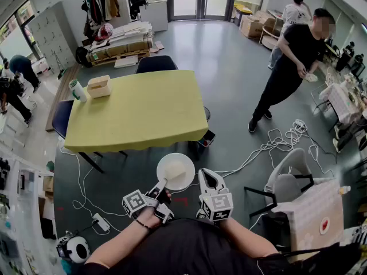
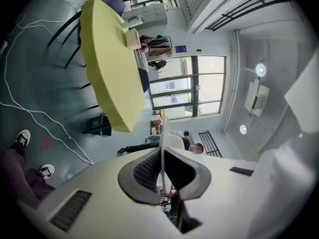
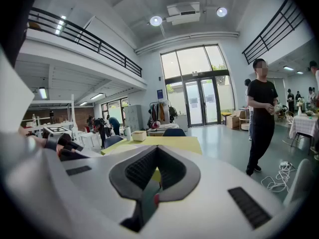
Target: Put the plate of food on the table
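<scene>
My left gripper (image 1: pixel 163 184) is clamped on the near rim of the white plate of food (image 1: pixel 175 171), keeping it level over the floor, short of the yellow tabletop (image 1: pixel 137 110), while my right gripper (image 1: pixel 207 179) hangs closed and empty.

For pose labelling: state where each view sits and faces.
Head view: on the head, looking steeply down at the yellow rectangular table; forearms, left gripper and right gripper show.
Left gripper view: rolled sideways, along jaws clamping the round white plate.
Right gripper view: level, past its jaws toward the table.
All share the table.
</scene>
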The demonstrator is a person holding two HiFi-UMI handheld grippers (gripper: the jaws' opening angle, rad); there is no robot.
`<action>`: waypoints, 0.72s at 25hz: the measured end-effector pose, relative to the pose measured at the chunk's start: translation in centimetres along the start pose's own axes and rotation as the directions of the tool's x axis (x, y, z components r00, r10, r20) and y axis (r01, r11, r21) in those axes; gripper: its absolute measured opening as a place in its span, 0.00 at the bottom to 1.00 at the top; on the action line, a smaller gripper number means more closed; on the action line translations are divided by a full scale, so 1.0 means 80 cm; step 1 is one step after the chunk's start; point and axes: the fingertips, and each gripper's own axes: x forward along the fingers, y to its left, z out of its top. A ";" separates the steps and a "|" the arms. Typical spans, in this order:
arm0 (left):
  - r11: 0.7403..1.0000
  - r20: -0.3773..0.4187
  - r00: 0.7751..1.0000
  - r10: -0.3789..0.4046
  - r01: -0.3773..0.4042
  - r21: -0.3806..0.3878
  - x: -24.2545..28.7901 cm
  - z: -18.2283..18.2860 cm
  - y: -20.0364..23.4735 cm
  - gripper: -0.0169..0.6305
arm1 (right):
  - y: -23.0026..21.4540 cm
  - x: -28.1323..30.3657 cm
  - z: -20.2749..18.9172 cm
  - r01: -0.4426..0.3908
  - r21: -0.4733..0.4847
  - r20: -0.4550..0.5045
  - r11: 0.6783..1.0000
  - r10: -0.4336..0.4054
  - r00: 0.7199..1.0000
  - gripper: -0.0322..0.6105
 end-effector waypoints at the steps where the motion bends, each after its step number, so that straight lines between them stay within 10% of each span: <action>1: 1.000 0.000 1.000 0.000 0.000 0.001 0.000 0.002 0.000 0.05 | 0.001 0.002 0.001 0.001 0.000 0.000 1.000 -0.001 1.000 0.07; 18: 0.999 -0.034 0.999 -0.035 0.035 -0.006 -0.015 0.050 0.006 0.05 | 0.031 0.029 -0.004 0.064 0.040 -0.015 0.997 -0.063 0.998 0.07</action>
